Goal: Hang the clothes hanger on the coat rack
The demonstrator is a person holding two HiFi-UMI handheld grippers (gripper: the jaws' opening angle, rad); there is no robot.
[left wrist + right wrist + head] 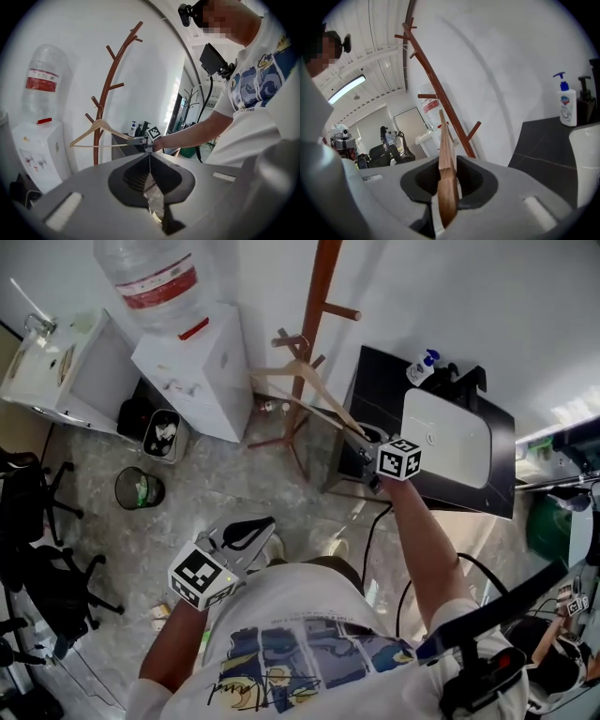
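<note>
The hanger [314,390] was plain pale wood: two sloping arms, a thin straight bar across the bottom and a small metal hook at the top. In the right gripper view its grain looked warmer and reddish-brown, seen edge-on [446,154]. It hung level beside the reddish-brown coat rack [317,296], with the hook up against one of the lower pegs. Whether the hook fully rested on that peg could not be made out.

The right gripper [362,435] reached out over the edge of the black table [375,381] to the hanger's near arm. Its tongs stood slightly spread, with the end of that arm between them and a pale sliver showing on either side of the wood, so they were not clamping it.

The left gripper [269,521] was held back close to the person's body, well apart from the rack. Its tongs were pressed together on nothing.

In the left gripper view the hanger [101,127] showed in front of the rack's trunk [108,89], near the white water dispenser [40,150].
</note>
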